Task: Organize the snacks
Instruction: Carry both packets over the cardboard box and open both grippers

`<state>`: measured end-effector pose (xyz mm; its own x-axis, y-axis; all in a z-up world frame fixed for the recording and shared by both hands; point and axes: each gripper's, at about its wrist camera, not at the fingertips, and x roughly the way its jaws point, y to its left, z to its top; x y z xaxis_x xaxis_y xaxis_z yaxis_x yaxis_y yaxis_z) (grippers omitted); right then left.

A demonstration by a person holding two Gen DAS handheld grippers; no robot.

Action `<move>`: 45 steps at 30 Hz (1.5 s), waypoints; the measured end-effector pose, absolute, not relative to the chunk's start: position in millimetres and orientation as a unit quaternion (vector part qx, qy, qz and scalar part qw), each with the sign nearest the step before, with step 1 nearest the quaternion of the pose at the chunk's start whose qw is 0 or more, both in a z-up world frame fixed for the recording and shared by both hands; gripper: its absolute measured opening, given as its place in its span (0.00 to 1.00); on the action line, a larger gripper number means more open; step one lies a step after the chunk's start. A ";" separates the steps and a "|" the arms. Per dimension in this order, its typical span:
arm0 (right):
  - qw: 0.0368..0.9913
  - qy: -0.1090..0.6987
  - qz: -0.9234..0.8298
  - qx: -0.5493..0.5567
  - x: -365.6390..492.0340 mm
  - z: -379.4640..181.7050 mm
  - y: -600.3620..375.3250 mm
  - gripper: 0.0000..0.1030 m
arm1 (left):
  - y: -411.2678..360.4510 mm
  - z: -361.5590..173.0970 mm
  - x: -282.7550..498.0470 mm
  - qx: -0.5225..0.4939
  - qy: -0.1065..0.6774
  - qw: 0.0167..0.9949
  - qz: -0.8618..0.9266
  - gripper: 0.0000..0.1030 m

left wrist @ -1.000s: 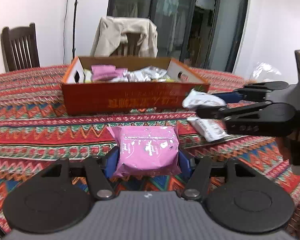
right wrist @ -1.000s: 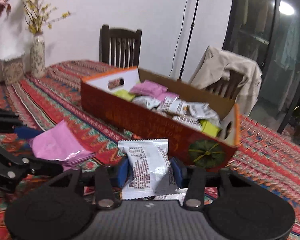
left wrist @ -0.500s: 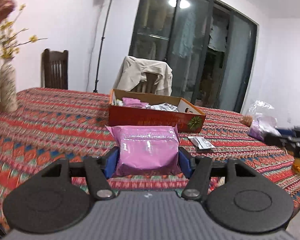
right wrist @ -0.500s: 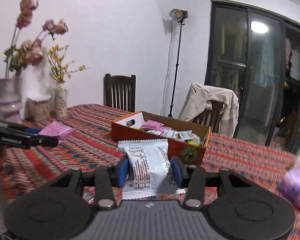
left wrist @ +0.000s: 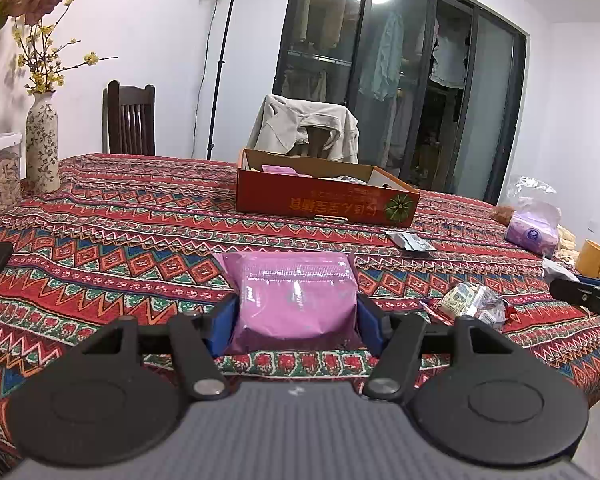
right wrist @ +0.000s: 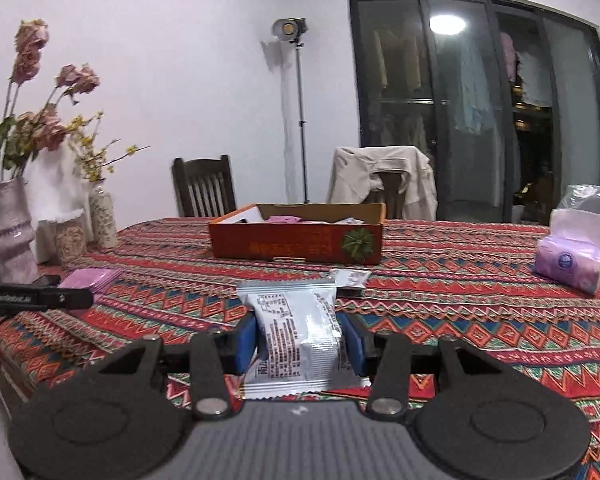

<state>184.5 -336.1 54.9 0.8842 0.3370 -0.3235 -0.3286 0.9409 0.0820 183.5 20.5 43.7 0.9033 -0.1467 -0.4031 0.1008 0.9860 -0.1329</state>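
Farther from box point(left wrist: 324, 200), both packets gripped.

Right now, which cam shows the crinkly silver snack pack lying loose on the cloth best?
Left wrist: the silver pack lies in plain sight, right of the left gripper. Right wrist doesn't show it.

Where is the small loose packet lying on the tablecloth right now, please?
In the right wrist view, the loose packet lies flat just in front of the red box, near its right end.
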 end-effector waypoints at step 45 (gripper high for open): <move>0.956 0.270 0.117 0.012 563.5 106.5 -270.1 0.40 | -8.7 97.7 557.0 -0.054 0.304 0.947 -0.089 0.61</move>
<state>563.5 -270.1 106.5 0.8267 0.2300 -0.5134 -0.2173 0.9723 0.0856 557.0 -8.7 97.7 0.7996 -0.2015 -0.5657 0.1364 0.9783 -0.1557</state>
